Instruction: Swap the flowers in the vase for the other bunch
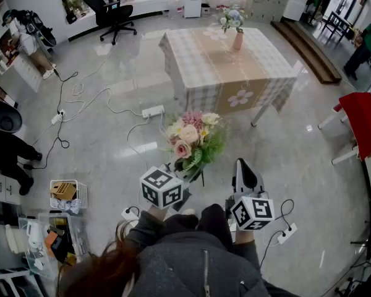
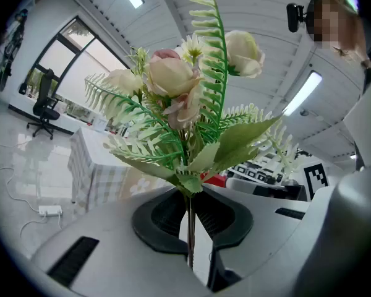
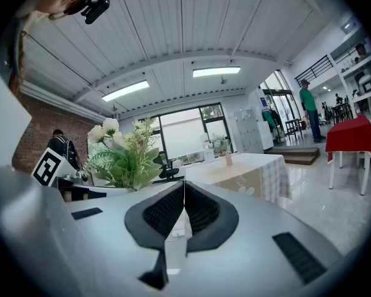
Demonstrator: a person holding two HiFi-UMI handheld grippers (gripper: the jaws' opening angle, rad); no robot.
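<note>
My left gripper is shut on the thin stems of a bunch of pink and cream flowers with green ferns, held upright in front of me. My right gripper is beside it, shut with nothing between its jaws. Ahead stands a table with a checked cloth. On its far side a pink vase holds a pale bluish-white bunch. Both grippers are well short of the table.
A white power strip and cables lie on the floor left of the table. A black office chair stands at the back, a red-covered chair at the right, and a basket and clutter at the lower left.
</note>
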